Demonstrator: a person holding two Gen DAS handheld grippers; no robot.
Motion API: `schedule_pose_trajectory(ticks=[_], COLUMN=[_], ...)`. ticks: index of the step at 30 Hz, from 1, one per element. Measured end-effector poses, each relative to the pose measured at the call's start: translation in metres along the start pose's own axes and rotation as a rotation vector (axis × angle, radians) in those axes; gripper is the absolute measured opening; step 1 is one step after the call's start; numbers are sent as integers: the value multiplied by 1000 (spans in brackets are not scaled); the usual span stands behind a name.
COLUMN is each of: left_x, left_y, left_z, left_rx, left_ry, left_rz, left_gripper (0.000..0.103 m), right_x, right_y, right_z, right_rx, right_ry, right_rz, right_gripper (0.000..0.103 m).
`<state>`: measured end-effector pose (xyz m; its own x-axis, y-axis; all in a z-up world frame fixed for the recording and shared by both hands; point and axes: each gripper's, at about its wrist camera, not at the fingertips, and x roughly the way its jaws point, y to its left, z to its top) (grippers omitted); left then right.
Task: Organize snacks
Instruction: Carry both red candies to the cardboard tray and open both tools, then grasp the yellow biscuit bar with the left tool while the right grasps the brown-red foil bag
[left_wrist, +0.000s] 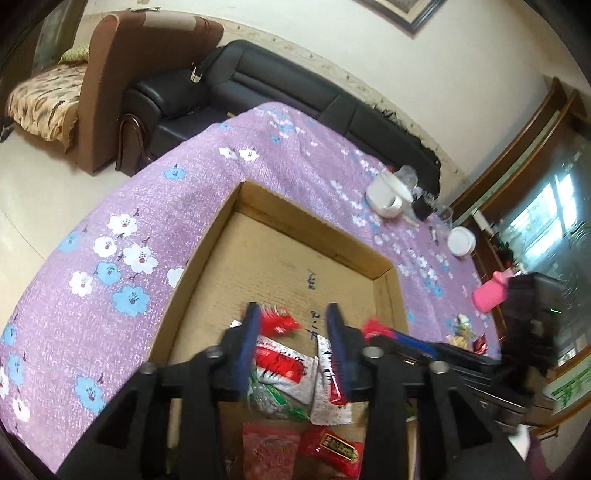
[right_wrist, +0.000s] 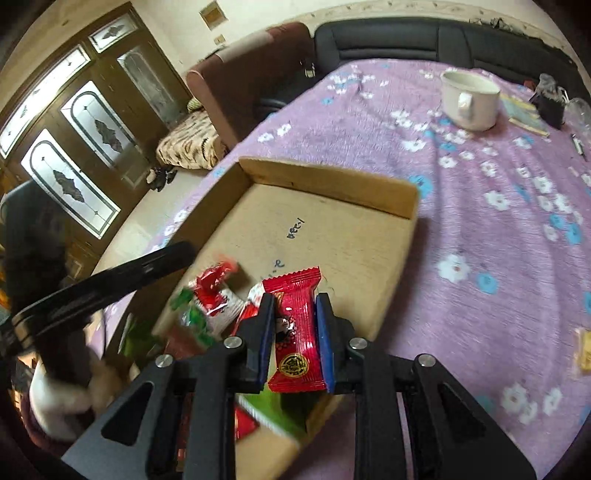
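Observation:
A shallow cardboard tray (left_wrist: 384, 269) (right_wrist: 325, 181) lies on the purple flowered tablecloth. Several red, white and green snack packets (left_wrist: 284, 365) (right_wrist: 210, 302) lie piled at its near end. My left gripper (left_wrist: 293, 314) is open and empty, just above the pile. My right gripper (right_wrist: 293, 301) is shut on a red snack packet (right_wrist: 295, 332), held upright over the tray's near right part. The right gripper also shows at the right in the left wrist view (left_wrist: 376, 328), blurred.
A white mug (left_wrist: 388, 195) (right_wrist: 469, 98), clear plastic cups (left_wrist: 439, 214), a white lid (left_wrist: 461, 240) and a pink bottle (left_wrist: 491, 291) stand at the table's far side. A yellow snack (right_wrist: 585, 349) lies at the right. A black sofa (left_wrist: 280, 85) lies beyond.

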<state>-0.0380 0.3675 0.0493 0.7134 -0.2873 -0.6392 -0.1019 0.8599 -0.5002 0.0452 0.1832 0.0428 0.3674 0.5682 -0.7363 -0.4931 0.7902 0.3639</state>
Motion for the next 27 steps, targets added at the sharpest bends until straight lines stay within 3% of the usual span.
schedule_pose_trajectory(ticks=[4, 8, 11, 14, 19, 27], left_x=[-20, -38, -46, -45, -28, -3], left_y=[-2, -17, -35, -57, -96, -143], left_z=[-6, -15, -24, -34, -51, -77], left_rx=[-4, -15, -12, -2, 49, 119], left_ry=[-45, -85, -103, -81, 3, 107], left_rz=[-32, -51, -100, -185, -258, -268], left_gripper=[50, 73, 78, 78, 78, 78], right_x=[-1, -25, -49, -77, -109, -168], right_y=[0, -4, -12, -27, -63, -160], right_z=[-1, -12, -26, -47, -76, -119], right_rx=[17, 24, 48, 73, 127, 276], right_ry=[-22, -67, -110, -158, -186, -244], right_rz=[10, 18, 37, 36, -17, -156], right_gripper=[27, 38, 39, 40, 43, 43])
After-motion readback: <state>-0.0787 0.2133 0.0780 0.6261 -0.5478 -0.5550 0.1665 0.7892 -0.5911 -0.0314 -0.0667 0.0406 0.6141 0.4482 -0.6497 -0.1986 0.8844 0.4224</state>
